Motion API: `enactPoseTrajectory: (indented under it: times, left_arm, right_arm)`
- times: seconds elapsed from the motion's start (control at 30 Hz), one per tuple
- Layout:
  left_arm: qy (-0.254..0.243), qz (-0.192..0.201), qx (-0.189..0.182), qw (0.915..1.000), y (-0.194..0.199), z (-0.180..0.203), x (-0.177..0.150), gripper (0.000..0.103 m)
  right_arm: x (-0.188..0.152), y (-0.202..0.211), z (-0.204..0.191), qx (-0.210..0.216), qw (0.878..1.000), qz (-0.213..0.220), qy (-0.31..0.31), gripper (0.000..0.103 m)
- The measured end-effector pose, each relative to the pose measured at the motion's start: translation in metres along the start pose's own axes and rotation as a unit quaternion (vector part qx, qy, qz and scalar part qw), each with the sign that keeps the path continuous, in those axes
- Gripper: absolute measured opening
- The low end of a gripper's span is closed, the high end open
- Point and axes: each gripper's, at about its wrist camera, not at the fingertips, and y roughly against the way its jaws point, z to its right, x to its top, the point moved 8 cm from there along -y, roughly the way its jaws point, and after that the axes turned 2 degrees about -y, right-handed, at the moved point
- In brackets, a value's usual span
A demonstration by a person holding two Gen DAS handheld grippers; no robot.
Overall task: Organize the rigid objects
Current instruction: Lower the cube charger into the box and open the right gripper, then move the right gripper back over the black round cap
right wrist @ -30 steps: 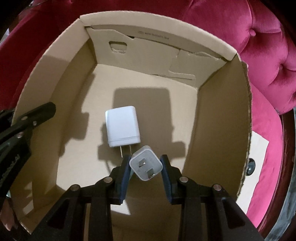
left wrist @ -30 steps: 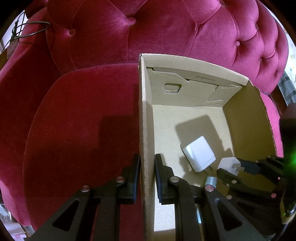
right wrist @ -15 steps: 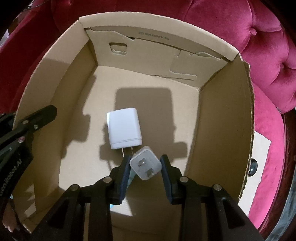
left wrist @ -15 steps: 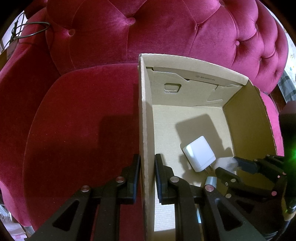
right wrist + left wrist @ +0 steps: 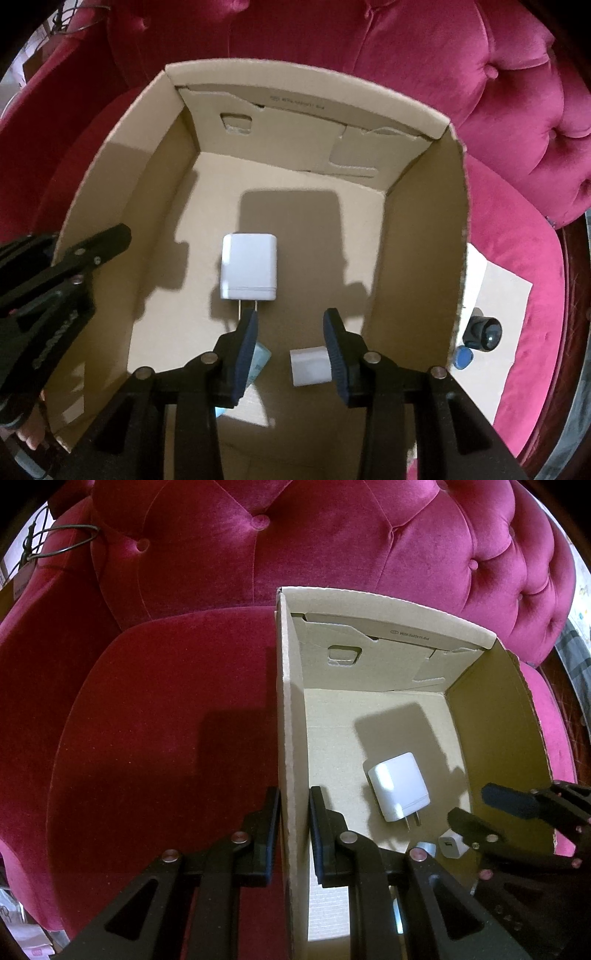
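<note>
Clamping the cardboard box [image 5: 291,716] wall, the shut left tool [image 5: 293,812] steadies it while the right tool [image 5: 290,332], jaws apart and empty, hangs above the small white charger [image 5: 308,365].

We are looking down into an open cardboard box [image 5: 424,229] sitting on a magenta tufted sofa [image 5: 517,110]. Our right gripper [image 5: 290,332] is hanging over the box floor with its jaws parted and nothing pressed between them. A small white charger cube [image 5: 308,365] is lying on the floor just beside the right pad. A larger white charger [image 5: 249,267] is resting flat farther in, prongs pointing toward us. Our left gripper [image 5: 74,258] is clamping the box's left wall.
</note>
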Motion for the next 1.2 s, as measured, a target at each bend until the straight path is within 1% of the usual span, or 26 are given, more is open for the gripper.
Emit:
enactPoseTrajectory:
  times: [0.2,0.33,0.43,0.67,0.83,0.93,1.0,1.07,1.2]
  left_arm:
    - [0.000,0.000,0.000,1.0000,0.000,0.000,0.000,0.017]
    - [-0.001,0.000,0.001,1.0000,0.000,0.000,0.000,0.017]
    - [0.000,0.000,0.001,1.0000,0.000,0.000,0.000,0.017]
    - [0.000,0.000,0.001,1.0000,0.000,0.000,0.000,0.017]
    - [-0.001,0.000,0.002,1.0000,-0.001,0.000,0.000,0.016]
    - [-0.001,0.000,0.003,1.0000,-0.001,0.000,0.000,0.017]
    - [0.000,0.000,0.003,1.0000,-0.001,0.000,0.001,0.016]
    - [-0.001,0.000,0.003,1.0000,-0.001,0.000,0.001,0.016]
    - [-0.001,0.001,0.003,1.0000,-0.001,0.000,0.001,0.016]
  right_arm:
    - [-0.002,0.020,0.008,0.002,1.000,0.011,-0.013,0.039]
    - [0.004,0.037,0.017,0.004,1.000,0.018,-0.026,0.040]
    - [0.005,0.045,0.026,0.002,0.999,0.025,-0.033,0.045]
    - [0.005,0.053,0.048,-0.005,0.998,0.034,-0.047,0.048]
    - [0.005,0.066,0.069,-0.012,0.997,0.040,-0.057,0.048]
    - [0.005,0.074,0.085,-0.020,0.997,0.045,-0.065,0.052]
    - [0.004,0.077,0.095,-0.026,0.996,0.047,-0.071,0.056]
    - [0.003,0.078,0.106,-0.031,0.995,0.047,-0.077,0.063]
    - [0.000,0.079,0.127,-0.043,0.994,0.046,-0.086,0.068]
